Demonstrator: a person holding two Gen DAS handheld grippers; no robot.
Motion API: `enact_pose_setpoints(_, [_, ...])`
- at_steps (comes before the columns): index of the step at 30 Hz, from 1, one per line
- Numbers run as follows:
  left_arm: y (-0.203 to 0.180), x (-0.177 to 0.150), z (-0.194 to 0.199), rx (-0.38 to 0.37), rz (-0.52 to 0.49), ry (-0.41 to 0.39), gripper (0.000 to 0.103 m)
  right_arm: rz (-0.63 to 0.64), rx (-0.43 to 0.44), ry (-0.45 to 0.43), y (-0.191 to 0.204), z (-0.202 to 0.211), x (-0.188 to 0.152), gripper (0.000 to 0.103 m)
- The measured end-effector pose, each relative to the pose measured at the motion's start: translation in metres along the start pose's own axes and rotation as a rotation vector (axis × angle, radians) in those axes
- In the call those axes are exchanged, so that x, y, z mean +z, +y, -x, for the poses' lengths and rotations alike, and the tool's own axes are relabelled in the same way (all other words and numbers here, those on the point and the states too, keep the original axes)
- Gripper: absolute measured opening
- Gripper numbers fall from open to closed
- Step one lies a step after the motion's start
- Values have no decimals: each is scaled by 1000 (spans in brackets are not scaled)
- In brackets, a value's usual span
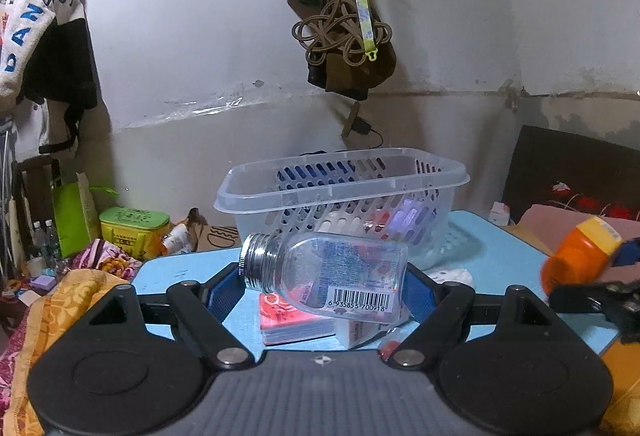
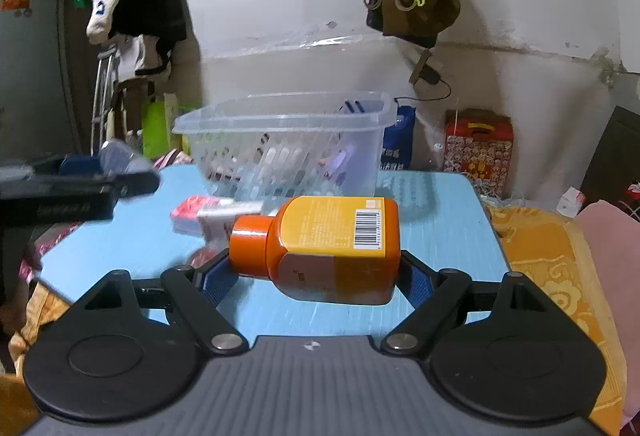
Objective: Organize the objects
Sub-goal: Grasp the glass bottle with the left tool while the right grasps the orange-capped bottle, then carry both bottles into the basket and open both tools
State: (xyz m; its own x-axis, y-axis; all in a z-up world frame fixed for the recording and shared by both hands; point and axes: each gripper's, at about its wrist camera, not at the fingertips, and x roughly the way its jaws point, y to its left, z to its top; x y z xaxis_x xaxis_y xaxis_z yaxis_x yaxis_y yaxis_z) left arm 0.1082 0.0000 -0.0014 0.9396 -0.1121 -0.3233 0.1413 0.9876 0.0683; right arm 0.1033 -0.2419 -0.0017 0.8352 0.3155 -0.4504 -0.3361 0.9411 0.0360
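Note:
My left gripper (image 1: pixel 322 286) is shut on a clear plastic bottle (image 1: pixel 332 276) with a threaded neck and no cap, held sideways above the blue table (image 1: pixel 500 256). My right gripper (image 2: pixel 320 272) is shut on an orange bottle (image 2: pixel 324 244) with an orange cap, also sideways. A clear slotted basket (image 1: pixel 340 203) stands at the table's far side, with several items inside; it also shows in the right wrist view (image 2: pixel 288 143). The right gripper with the orange bottle (image 1: pixel 580 256) shows at the right of the left wrist view. The left gripper (image 2: pixel 80 179) shows at the left of the right wrist view.
A red packet (image 1: pixel 288 320) and a white box (image 1: pixel 360 332) lie on the table under the clear bottle; they also show in the right wrist view (image 2: pixel 200 213). Yellow patterned bedding (image 2: pixel 552 268) borders the table. Bags (image 1: pixel 340 15) hang on the wall behind.

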Motion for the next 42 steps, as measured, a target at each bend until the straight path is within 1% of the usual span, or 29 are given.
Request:
enact_pose_setpoints(3, [1,1,-1,0,6,14,85,17,10,16,0,0,-5,86])
enact_pose_setpoints(9, [1,3,-4,-8,29,24,85,9,17,12,-4,-6,-6,86])
enact_pose_setpoints(16, [9,4,-5,-4,52,32,85,11,30,-10,-5,-8,-5,86])
enact_pose_setpoints(19, [12,6,-7,-14,58,33,85,2,44,-42,-9,-12,4,86])
enact_pose_setpoints(21, [15,12,-7,3,65,7,85,-1,42,-80,-11,-14,16,86])
enact_pose_setpoints(23, [15,25,-10,39,73,-13,85,30,32,-132,-9,-18,33,86])
enact_pose_setpoints(25, [18,43,-15,25,92,-37,85,50,10,-176,-6,-27,56,86])
enact_pose_setpoints(27, [21,67,-32,6,109,-39,85,42,2,-198,-8,-45,83,86])
enact_pose_setpoints(29, [28,91,-56,-17,145,-21,85,31,-16,-197,-12,-69,109,86])
enact_pose_setpoints(30, [30,101,-70,-16,144,-19,85,28,-26,-196,-14,-82,119,86])
enact_pose_setpoints(32, [33,114,-100,2,153,11,85,59,-72,-183,-13,-105,130,86])
enact_pose_setpoints(33, [34,117,-114,-4,158,29,85,50,-84,-157,-16,-119,135,86])
enact_pose_setpoints(35, [39,118,-143,-12,195,70,85,33,-70,-118,-22,-138,136,86])
enact_pose_setpoints(38, [39,111,-165,-25,197,99,86,69,-75,-90,-18,-153,133,88])
enact_pose_setpoints(39, [39,109,-169,-26,191,102,92,83,-75,-87,-15,-155,132,90])
enact_pose_setpoints(40, [39,107,-171,-19,186,100,98,92,-77,-100,-11,-152,130,98])
enact_pose_setpoints(41, [38,106,-169,-8,177,95,103,101,-75,-123,-8,-144,128,103])
enact_pose_setpoints(42, [38,104,-164,15,173,74,103,106,-71,-162,-5,-133,124,103])
